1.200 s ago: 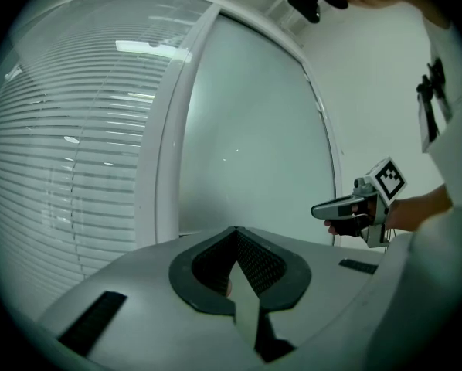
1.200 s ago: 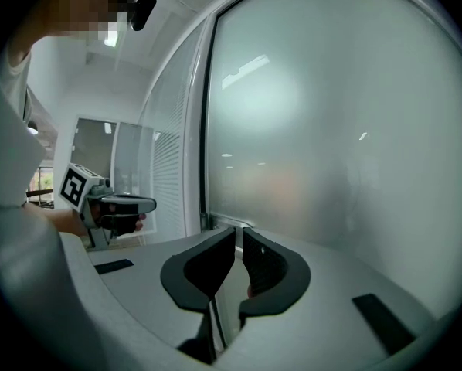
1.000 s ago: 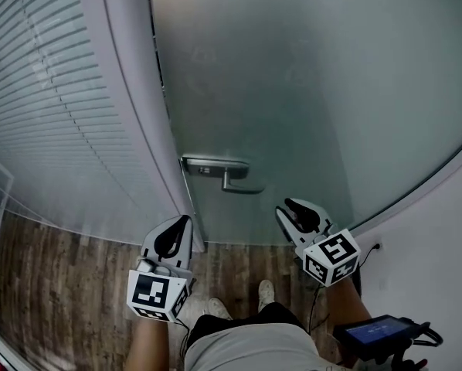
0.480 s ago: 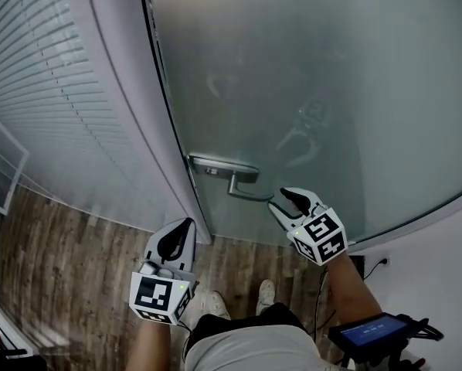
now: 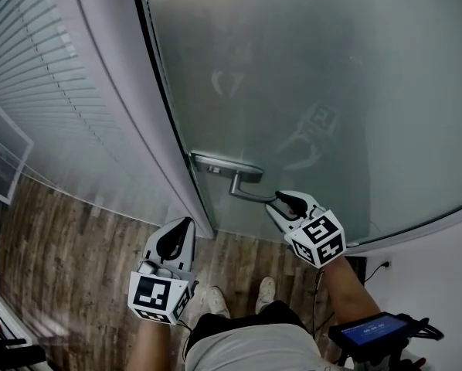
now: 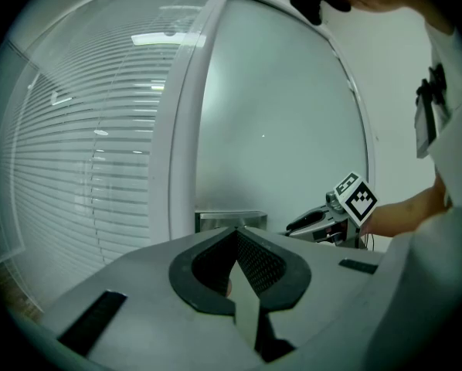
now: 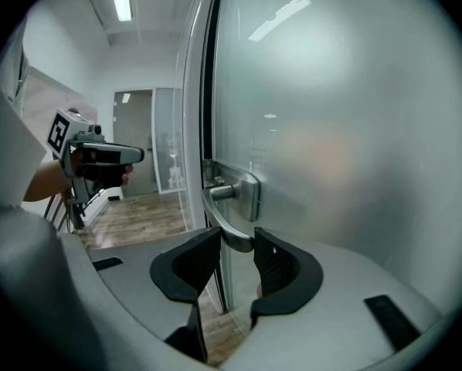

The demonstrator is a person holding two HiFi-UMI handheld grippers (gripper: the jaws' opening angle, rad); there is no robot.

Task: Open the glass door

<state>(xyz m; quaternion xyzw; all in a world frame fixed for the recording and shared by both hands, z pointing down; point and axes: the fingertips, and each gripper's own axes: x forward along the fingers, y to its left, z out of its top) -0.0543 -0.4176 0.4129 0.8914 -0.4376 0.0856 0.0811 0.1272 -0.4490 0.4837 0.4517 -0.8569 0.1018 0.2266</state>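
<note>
evenly frosted glass door (image 5: 293, 76), silver lever handle (image 5: 250, 195).

Left gripper (image 5: 185, 224): a pale grey moulded shell is noted, narrowing to two jaws lined with black, finely ribbed pads (image 6: 258, 263). A dark rectangular slot (image 6: 92, 323) is recessed in the shell on either side of the jaws.

Right gripper (image 5: 277, 202): the same grey shell, black pads and slots are recorded.

A marker cube is fixed at the rear of each: left cube (image 5: 155, 294), right cube (image 5: 317, 239), white faces printed with black square patterns.

A thin dark cable (image 5: 317, 296) is seen below the right gripper.

Clothing: a white short sleeve (image 6: 456, 76), a light garment (image 5: 246, 350) over a dark band at the waist, and white shoes (image 5: 215, 306) are worn.
</note>
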